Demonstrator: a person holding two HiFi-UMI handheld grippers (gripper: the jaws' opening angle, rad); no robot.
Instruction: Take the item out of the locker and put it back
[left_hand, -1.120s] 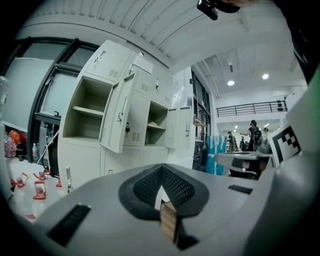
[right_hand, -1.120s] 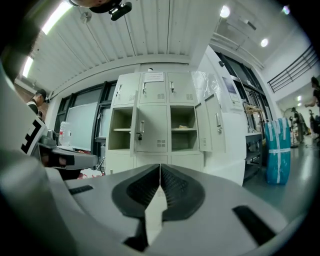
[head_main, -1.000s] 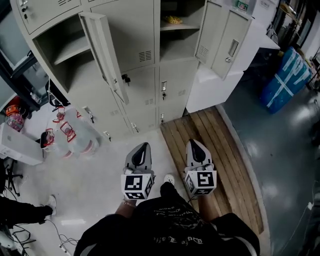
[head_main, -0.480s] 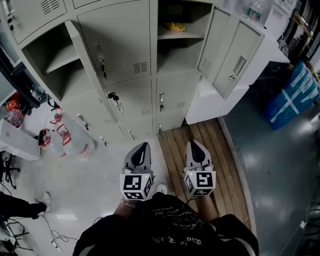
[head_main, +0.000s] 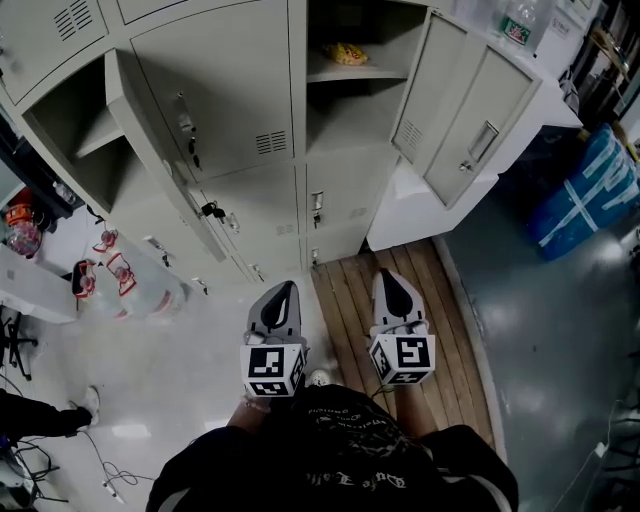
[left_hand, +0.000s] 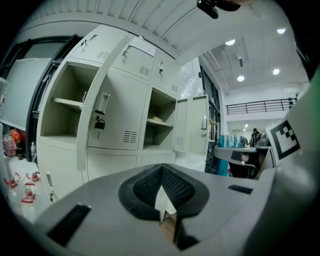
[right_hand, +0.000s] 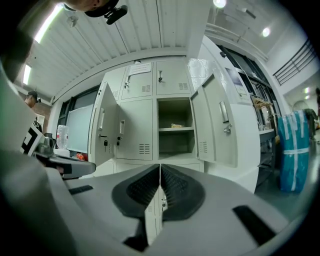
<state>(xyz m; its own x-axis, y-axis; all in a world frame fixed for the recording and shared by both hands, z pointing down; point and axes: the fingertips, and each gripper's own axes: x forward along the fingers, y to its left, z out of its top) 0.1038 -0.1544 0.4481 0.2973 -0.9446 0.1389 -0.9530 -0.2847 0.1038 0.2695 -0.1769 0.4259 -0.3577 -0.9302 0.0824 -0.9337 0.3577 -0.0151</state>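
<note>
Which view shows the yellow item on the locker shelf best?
The head view: the yellow item looks largest there, seen from above. The right gripper view shows it small, straight ahead; the left gripper view, tiny, from the side.

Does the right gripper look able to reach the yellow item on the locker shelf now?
Probably not yet: the right gripper is short of it, jaws shut. But the door stands open and nothing blocks the yellow item.
</note>
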